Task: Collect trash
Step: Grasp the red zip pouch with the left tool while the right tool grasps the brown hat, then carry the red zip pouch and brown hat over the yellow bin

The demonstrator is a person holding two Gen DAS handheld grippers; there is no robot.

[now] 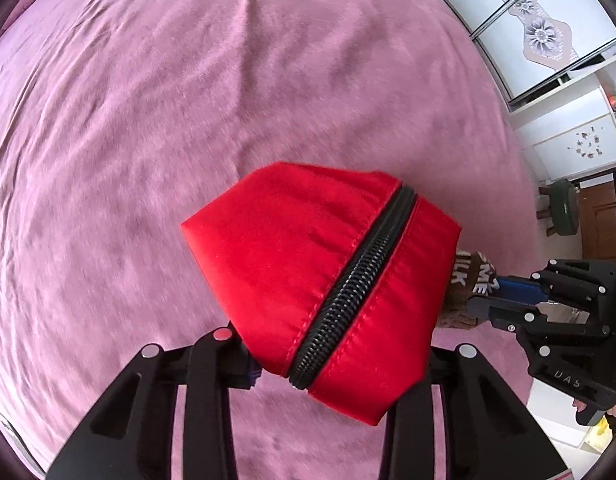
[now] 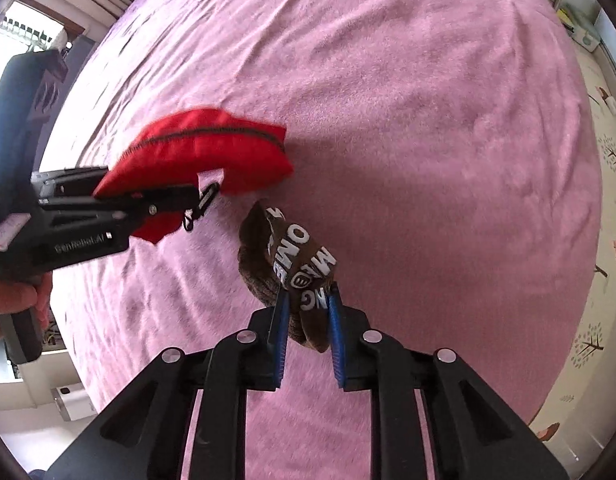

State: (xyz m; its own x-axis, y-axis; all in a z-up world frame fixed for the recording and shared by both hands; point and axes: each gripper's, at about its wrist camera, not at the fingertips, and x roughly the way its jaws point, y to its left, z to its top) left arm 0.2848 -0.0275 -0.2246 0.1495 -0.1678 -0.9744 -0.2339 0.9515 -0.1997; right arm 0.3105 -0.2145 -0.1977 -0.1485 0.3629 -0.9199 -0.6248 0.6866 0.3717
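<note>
Now left gripper (image 2: 187, 200) clamps red pouch (image 1: 320, 280) (zipped), right gripper (image 2: 308, 300) pinches brown wrapper (image 2: 291, 264)

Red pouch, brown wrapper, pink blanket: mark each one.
Red pouch (image 1: 291, 240), left wrist view, fabric beside the zipper.
Brown wrapper (image 2: 303, 264), right wrist view, its printed face.
Pink blanket (image 2: 428, 120), right wrist view, bare stretch.

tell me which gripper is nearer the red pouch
Left. The left gripper is clamped on the red pouch; the right gripper sits beside it, holding a brown sock.
</note>
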